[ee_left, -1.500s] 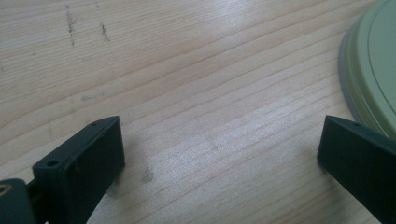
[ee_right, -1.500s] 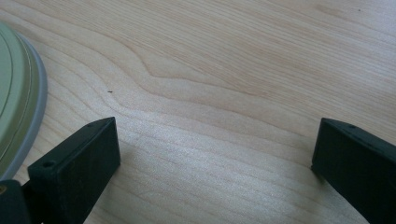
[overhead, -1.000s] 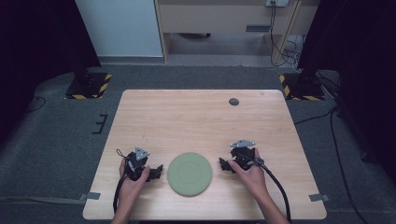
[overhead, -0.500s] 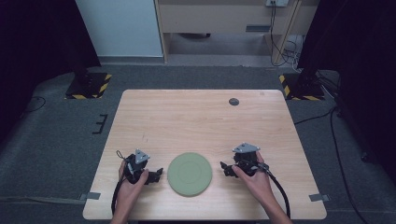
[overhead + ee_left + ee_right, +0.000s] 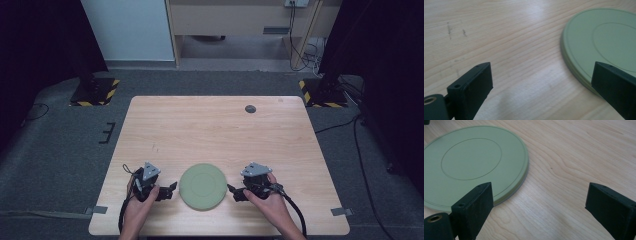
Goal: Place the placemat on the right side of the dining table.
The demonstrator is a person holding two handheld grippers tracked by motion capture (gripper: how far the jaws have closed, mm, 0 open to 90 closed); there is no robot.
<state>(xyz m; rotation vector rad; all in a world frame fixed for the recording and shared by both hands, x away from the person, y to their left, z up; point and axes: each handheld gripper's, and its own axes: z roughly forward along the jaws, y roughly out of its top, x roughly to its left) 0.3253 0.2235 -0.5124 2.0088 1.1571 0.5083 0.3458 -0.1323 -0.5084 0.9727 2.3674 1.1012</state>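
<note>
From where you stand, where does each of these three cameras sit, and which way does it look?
High view: above the near side, facing forward and down on the light wooden table; both hands, left gripper and right gripper show.
Left gripper view: rides that gripper, looking between its open black jaws.
Right gripper view: likewise.
All share the flat round green plate.

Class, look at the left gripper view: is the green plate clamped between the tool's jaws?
No, the green plate lies flat on the table, and the jaws stand wide apart with bare wood between them.
</note>
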